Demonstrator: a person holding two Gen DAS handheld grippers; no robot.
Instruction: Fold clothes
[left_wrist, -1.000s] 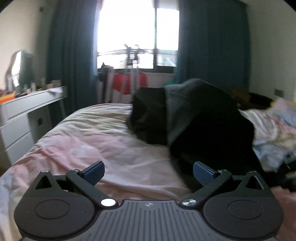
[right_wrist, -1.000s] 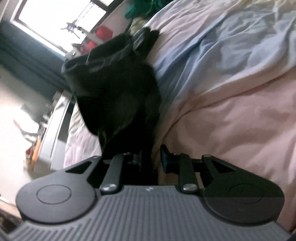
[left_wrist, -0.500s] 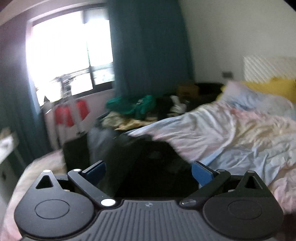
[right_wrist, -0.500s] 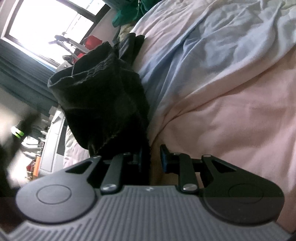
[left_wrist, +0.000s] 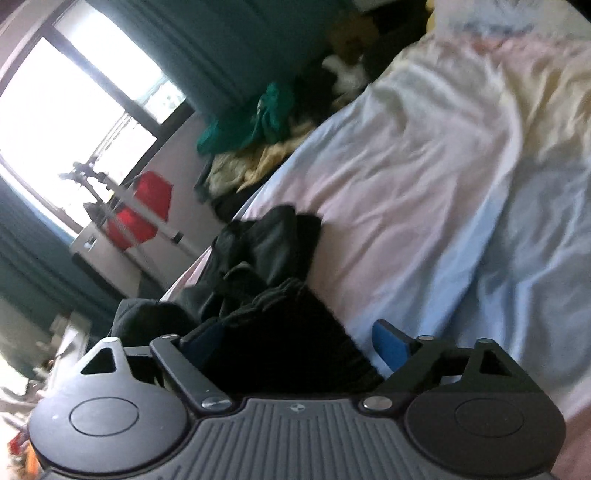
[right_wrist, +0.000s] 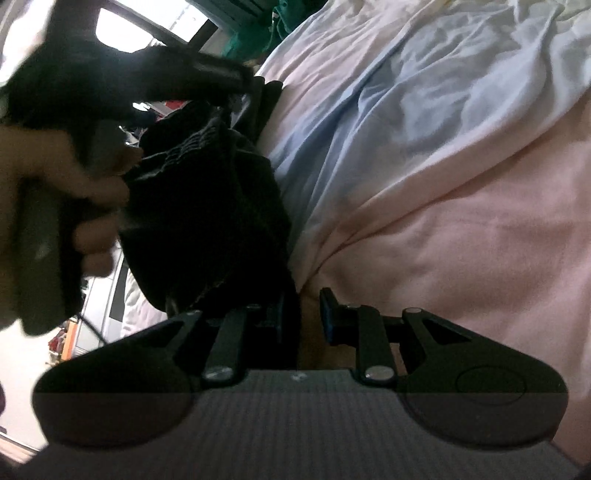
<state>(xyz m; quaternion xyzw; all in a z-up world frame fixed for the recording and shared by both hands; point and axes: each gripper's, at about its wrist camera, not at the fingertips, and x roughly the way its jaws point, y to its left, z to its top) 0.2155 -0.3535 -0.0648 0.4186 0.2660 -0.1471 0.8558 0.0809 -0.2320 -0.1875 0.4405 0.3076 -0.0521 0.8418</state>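
— Where is the garment, and who has hold of it?

— The black garment (right_wrist: 207, 221) hangs bunched over the near left part of the bed (right_wrist: 461, 221), beside the pale blue and pink duvet (left_wrist: 424, 184). My right gripper (right_wrist: 303, 314) is nearly closed on its lower edge; the cloth runs down into the narrow gap between the blue pads. My left gripper (left_wrist: 295, 339) is still wide, its jaws closing, with a thick dark fold lying between them, though I judge that the pads do not press on it yet.

— What could go wrong?

— The left gripper may close on several layers at once. The fabric there is crumpled and very dark, so I cannot pick out a hem or a corner. A grip on a bunch would leave the fold crooked.

— Anything else?

— The right gripper holds only a thin edge. If I pull the two apart too hard, that edge may slip out and the garment drops back in a heap. My left hand (right_wrist: 55, 192) is also close to the cloth in the right view, so it may catch a loose fold.
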